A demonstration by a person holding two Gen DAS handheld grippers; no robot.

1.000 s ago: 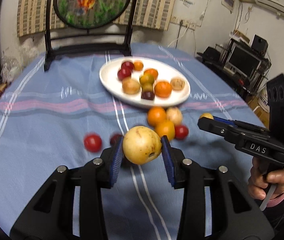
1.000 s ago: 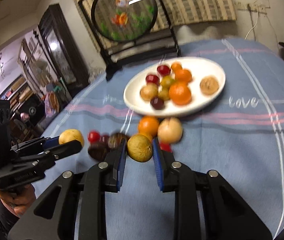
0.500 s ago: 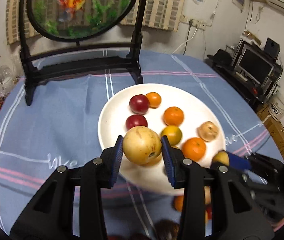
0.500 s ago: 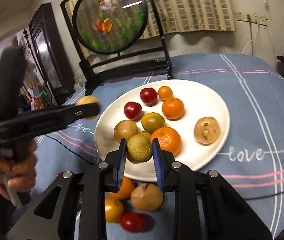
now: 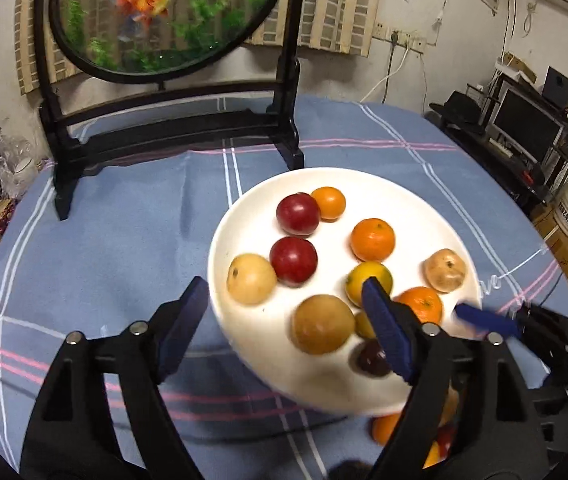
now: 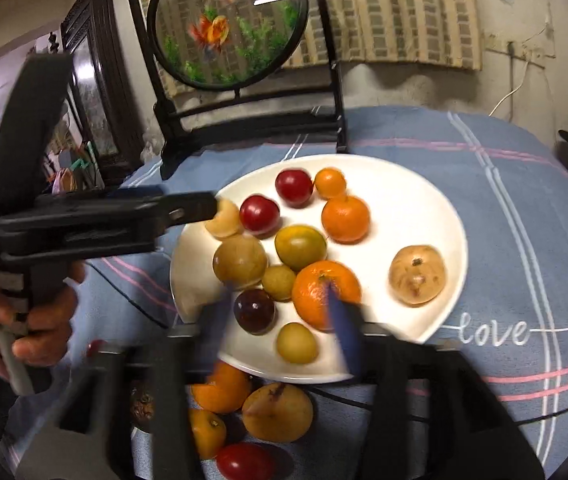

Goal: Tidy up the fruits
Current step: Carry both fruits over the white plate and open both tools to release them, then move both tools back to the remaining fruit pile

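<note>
A round worktop (image 5: 115, 248) under a blue striped cloth carries a white plate (image 5: 412, 208) of fruit before a framed goldfish screen (image 5: 163, 12). Both the left tool (image 5: 284, 320) and right tool (image 6: 279, 312) have just been opening and stand spread, nothing between them. More fruit (image 6: 275, 412) lies beside the plate.

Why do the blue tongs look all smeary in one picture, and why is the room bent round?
Right wrist view: the right tongs are motion-blurred, their jaws just opening with nothing between them, while the white plate stays sharp. Left wrist view: the left tongs look crisp; only the plate's near rim smears. Both views: a fisheye lens curves the walls and darkens the corners.
</note>
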